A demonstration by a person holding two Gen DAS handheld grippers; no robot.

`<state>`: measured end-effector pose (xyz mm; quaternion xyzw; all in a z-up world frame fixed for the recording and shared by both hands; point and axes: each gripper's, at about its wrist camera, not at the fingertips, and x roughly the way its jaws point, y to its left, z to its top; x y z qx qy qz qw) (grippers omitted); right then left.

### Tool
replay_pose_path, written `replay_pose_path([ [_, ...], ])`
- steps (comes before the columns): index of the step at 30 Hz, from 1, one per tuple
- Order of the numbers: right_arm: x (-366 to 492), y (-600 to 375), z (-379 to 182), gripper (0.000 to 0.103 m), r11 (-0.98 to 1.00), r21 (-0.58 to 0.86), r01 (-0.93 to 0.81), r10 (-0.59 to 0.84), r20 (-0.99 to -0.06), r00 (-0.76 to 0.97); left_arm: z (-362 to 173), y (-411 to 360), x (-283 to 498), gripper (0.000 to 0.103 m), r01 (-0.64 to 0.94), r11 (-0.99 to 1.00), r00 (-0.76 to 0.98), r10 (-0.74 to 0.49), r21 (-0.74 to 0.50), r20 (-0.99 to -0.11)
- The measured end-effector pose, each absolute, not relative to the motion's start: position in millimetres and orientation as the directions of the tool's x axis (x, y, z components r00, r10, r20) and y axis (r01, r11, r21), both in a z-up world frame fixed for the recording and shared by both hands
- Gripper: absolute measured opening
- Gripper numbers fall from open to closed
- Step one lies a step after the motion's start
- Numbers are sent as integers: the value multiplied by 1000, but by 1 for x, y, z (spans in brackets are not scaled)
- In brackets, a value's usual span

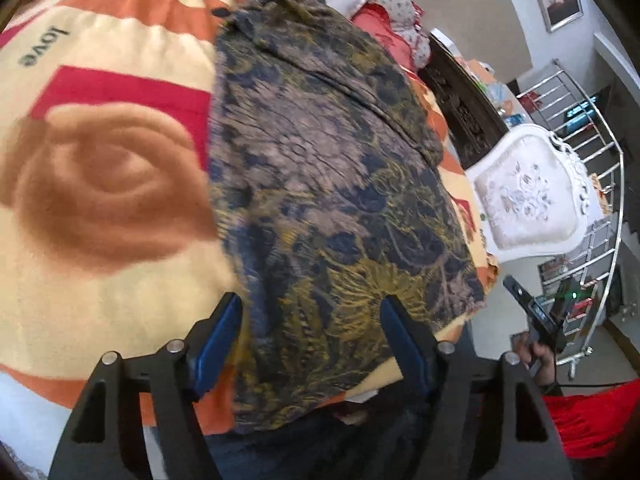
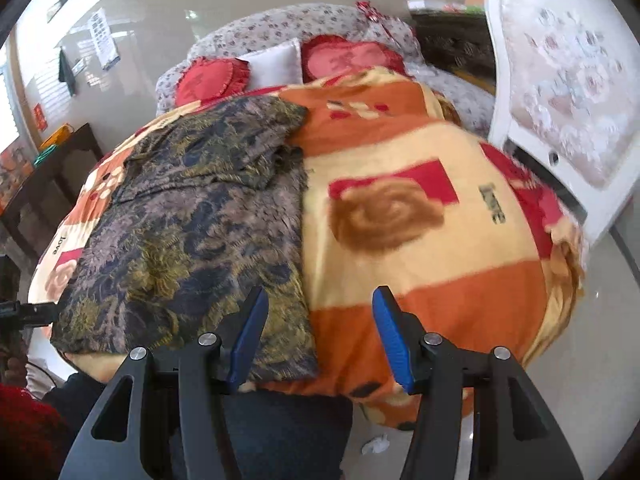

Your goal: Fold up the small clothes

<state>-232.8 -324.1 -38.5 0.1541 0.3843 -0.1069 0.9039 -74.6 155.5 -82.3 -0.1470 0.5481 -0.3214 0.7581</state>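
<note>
A dark garment (image 1: 320,152) with a navy, mauve and olive-gold flower print lies spread on the blanket, its far end folded over. In the right wrist view the garment (image 2: 192,216) covers the left half of the bed. My left gripper (image 1: 311,304) stands open over the garment's near hem, its blue pads apart and clear of the cloth. My right gripper (image 2: 320,292) is open above the garment's near right corner and the bare blanket, holding nothing. That gripper (image 1: 532,312) also shows off the bed's right edge, in a hand.
An orange, cream and red rose-print blanket (image 2: 440,280) covers the bed. Red heart pillows (image 2: 344,60) and a white pillow lie at the head. A white upholstered chair (image 2: 568,92) stands to the right, a dark wooden table (image 2: 52,168) to the left, a metal rack (image 1: 592,184) beyond.
</note>
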Motion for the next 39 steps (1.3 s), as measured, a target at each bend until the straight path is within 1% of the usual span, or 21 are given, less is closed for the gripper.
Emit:
replay_pose_path([
  [2,-238,-331,-50,27,914,242,325,-38,-747,663,-85,158,-73,77,312,748,187,-652,-585,-734],
  [4,-243,-334,-58,27,902,282,326,-4,-751,660,-86,152,-75,87,320,726,167,-676,-609,-718],
  [5,-245,-336,-65,27,890,328,317,41,-749,661,-87,148,-77,94,333,704,143,-695,-627,-705],
  [6,-245,-336,-71,27,879,369,303,85,-745,662,-88,143,-78,97,345,683,116,-711,-643,-693],
  [9,-243,-331,-85,27,865,415,281,139,-738,661,-88,139,-81,97,369,676,108,-713,-638,-693],
  [13,-229,-331,-101,26,857,448,256,187,-732,656,-90,154,-75,96,293,649,125,-754,-702,-645],
  [14,-226,-333,-106,15,848,461,262,199,-735,649,-89,155,-76,95,289,648,127,-756,-705,-642],
  [15,-223,-333,-108,9,834,498,238,243,-718,652,-87,154,-78,95,292,650,131,-754,-702,-643],
  [17,-220,-324,-106,2,823,546,155,333,-686,647,-82,148,-85,95,329,665,136,-736,-670,-664],
  [18,-220,-321,-102,0,826,551,118,355,-672,650,-80,145,-89,94,349,679,144,-720,-646,-679],
  [19,-220,-318,-99,0,832,547,89,367,-664,652,-75,143,-92,93,375,699,163,-696,-609,-699],
  [22,-218,-322,-101,0,840,529,121,329,-674,662,-72,143,-95,92,390,735,210,-658,-556,-723],
  [24,-215,-326,-108,0,831,534,159,320,-692,647,-76,143,-94,92,387,743,206,-646,-546,-735],
  [26,-210,-328,-111,0,811,558,178,330,-686,648,-83,137,-95,93,387,745,178,-638,-543,-749],
  [29,-206,-323,-107,0,814,557,165,332,-679,655,-82,132,-99,93,407,743,188,-637,-531,-748],
  [31,-205,-323,-105,0,817,554,158,331,-676,659,-81,136,-97,93,385,733,192,-658,-561,-728],
  [32,-206,-323,-102,0,817,556,152,328,-666,670,-81,140,-96,92,367,725,194,-673,-583,-714],
  [34,-207,-325,-97,0,821,551,148,317,-656,685,-81,149,-94,83,331,719,203,-687,-611,-698],
  [36,-212,-328,-89,0,821,549,156,297,-644,705,-80,155,-92,68,312,721,217,-688,-618,-693],
  [37,-212,-328,-85,0,820,551,154,293,-635,715,-79,159,-90,65,303,724,228,-687,-620,-690],
  [39,-216,-329,-76,0,826,544,150,280,-626,728,-78,163,-88,52,285,733,249,-678,-617,-691],
])
